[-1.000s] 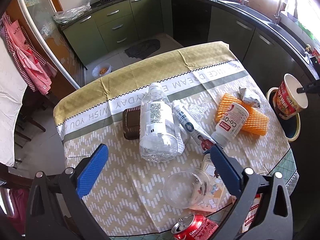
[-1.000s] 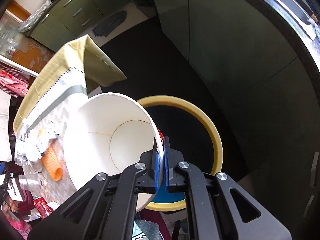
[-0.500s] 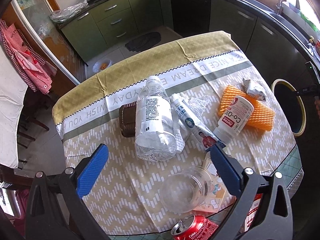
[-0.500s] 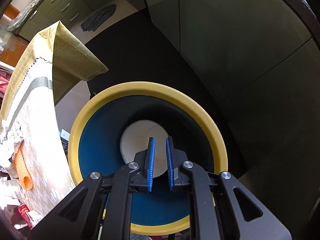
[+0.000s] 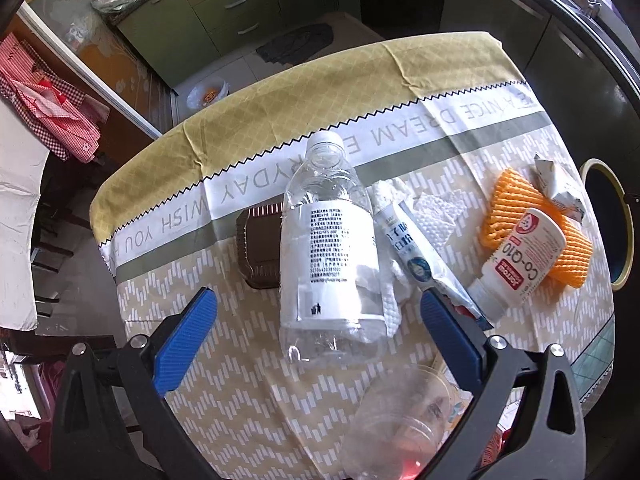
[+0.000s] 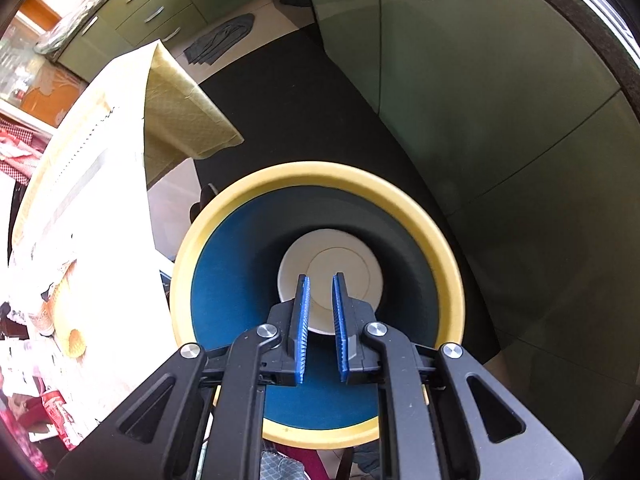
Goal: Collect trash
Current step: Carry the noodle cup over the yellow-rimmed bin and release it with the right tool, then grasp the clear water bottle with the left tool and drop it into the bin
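Observation:
My left gripper [image 5: 316,308] is open and empty, held above a clear plastic bottle [image 5: 328,248] lying on the table. Around it lie a tube [image 5: 416,260], a white Co-Q10 bottle [image 5: 520,260], an orange foam net [image 5: 516,208], a crumpled wrapper [image 5: 556,188], a brown tray [image 5: 260,248] and a clear cup [image 5: 400,424]. My right gripper [image 6: 321,292] is slightly open and empty above the yellow-rimmed blue bin [image 6: 240,248]. The white paper cup [image 6: 340,272] lies at the bin's bottom.
The table wears a yellow and white cloth [image 5: 320,92]. The bin [image 5: 628,224] stands on the floor off the table's right edge. Green cabinets [image 6: 500,100] curve behind it. A dark mat [image 5: 296,42] lies on the floor beyond the table.
My right gripper opened and let the paper cup fall into the bin. My left gripper moved forward and lower over the clear bottle.

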The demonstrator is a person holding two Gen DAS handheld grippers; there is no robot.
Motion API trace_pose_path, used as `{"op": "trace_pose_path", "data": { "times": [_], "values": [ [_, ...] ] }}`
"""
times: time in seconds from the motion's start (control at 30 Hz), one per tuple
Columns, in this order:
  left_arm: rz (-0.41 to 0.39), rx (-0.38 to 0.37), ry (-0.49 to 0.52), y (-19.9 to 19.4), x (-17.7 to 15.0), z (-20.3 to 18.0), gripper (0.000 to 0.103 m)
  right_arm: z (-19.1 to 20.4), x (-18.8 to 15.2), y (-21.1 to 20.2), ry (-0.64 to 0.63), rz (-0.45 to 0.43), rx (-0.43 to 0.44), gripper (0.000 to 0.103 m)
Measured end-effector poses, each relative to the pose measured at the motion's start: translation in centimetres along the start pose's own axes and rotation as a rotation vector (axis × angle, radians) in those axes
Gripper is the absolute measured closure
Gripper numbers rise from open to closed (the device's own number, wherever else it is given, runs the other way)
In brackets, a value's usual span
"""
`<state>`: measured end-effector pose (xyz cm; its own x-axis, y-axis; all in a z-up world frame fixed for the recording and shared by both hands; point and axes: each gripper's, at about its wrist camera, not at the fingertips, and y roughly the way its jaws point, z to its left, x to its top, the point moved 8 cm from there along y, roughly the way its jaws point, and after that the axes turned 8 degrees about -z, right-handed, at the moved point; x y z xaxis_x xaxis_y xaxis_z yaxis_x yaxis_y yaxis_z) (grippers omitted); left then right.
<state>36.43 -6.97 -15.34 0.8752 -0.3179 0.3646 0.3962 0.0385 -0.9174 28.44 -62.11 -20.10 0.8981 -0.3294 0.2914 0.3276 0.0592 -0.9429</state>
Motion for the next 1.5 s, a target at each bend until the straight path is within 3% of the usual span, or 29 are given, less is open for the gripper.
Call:
{"op": "trace_pose_path", "data": {
  "times": [0.13, 0.2, 0.3, 0.43, 0.5, 0.73, 0.93, 1.07, 1.23, 1.5],
  "values": [
    [0.061, -0.018, -0.037, 2.3, 0.4, 0.5, 0.010, 0.7, -0.2, 0.0, -0.009, 0.006, 0.017, 0.091],
    [0.087, -0.029, -0.045, 3.0, 0.3, 0.5, 0.028, 1.0, -0.3, -0.1, -0.016, 0.007, 0.017, 0.091],
    [0.140, -0.057, -0.054, 4.0, -0.2, 0.2, 0.037, 1.2, -0.3, -0.3, -0.021, 0.004, 0.013, 0.083],
    [0.173, -0.077, -0.046, 5.0, -0.5, -0.2, 0.037, 1.6, -0.3, -0.4, -0.025, 0.001, 0.013, 0.083],
    [0.156, -0.066, -0.047, 5.0, -0.3, -0.1, 0.046, 1.6, -0.5, -0.5, -0.027, 0.001, 0.015, 0.083],
    [0.066, -0.081, -0.064, 2.5, 0.7, 0.5, 0.046, 1.7, -0.7, -1.7, -0.041, -0.010, 0.029, 0.083],
    [-0.046, -0.132, -0.003, -3.4, 1.0, -1.9, 0.047, 1.5, -1.3, -3.1, -0.048, -0.031, 0.040, 0.083],
    [-0.118, -0.202, 0.094, -8.1, 1.5, -6.9, 0.046, 1.2, -1.8, -4.1, -0.049, -0.042, 0.049, 0.083],
    [-0.153, -0.315, 0.252, -11.8, 1.8, -16.5, 0.046, 0.1, -2.5, -5.5, -0.044, -0.062, 0.057, 0.083],
    [-0.104, -0.439, 0.420, -9.5, 2.6, -32.3, 0.046, -2.1, -4.0, -7.9, -0.043, -0.101, 0.062, 0.083]
  ]
}}
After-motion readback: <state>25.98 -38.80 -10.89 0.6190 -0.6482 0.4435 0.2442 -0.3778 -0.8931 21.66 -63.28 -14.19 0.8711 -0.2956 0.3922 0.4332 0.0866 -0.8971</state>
